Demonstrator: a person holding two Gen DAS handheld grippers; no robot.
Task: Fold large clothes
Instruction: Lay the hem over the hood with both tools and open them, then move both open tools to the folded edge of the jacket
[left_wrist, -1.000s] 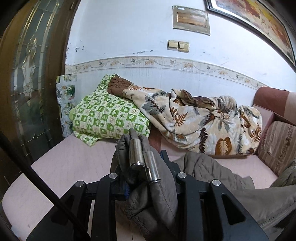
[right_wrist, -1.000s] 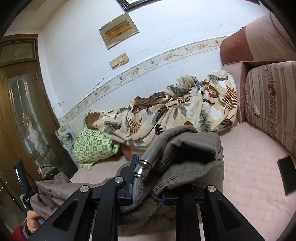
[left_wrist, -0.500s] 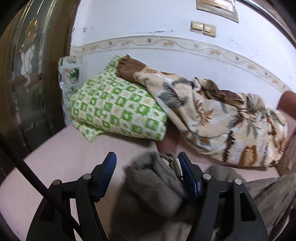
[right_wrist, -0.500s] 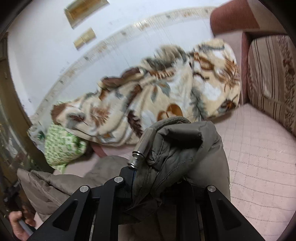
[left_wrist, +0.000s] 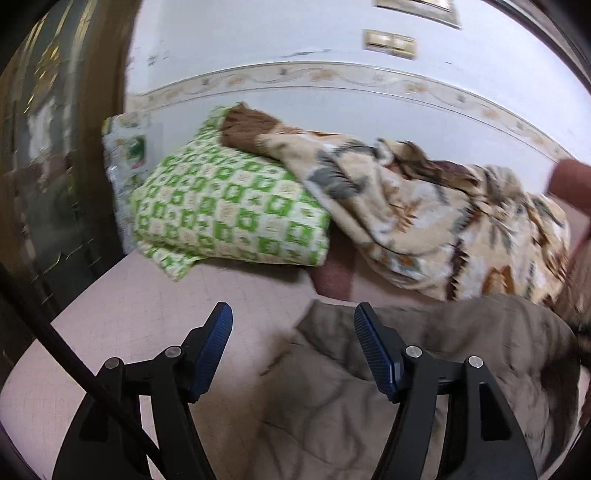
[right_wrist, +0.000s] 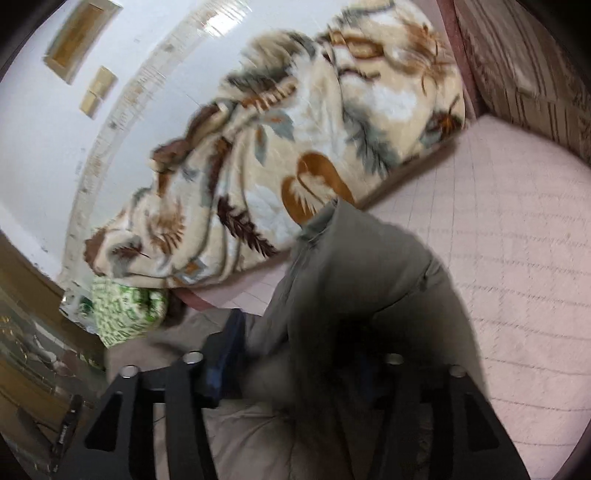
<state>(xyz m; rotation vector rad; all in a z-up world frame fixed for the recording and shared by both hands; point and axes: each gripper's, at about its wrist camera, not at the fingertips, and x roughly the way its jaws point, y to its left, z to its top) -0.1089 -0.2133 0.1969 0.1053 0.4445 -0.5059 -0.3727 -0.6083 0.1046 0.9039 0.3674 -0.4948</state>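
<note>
home bedroom (bed, pillow, leaf-print blanket)

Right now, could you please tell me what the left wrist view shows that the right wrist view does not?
Only the left wrist view shows the left hand-held gripper with its blue pads wide apart, clear of the fabric. Only the right wrist view shows the right hand-held gripper opening with the grey-brown jacket draped between its fingers, and the striped cushion. Both show the jacket, the leaf-print blanket, the green checked pillow and the pink bed cover.
</note>
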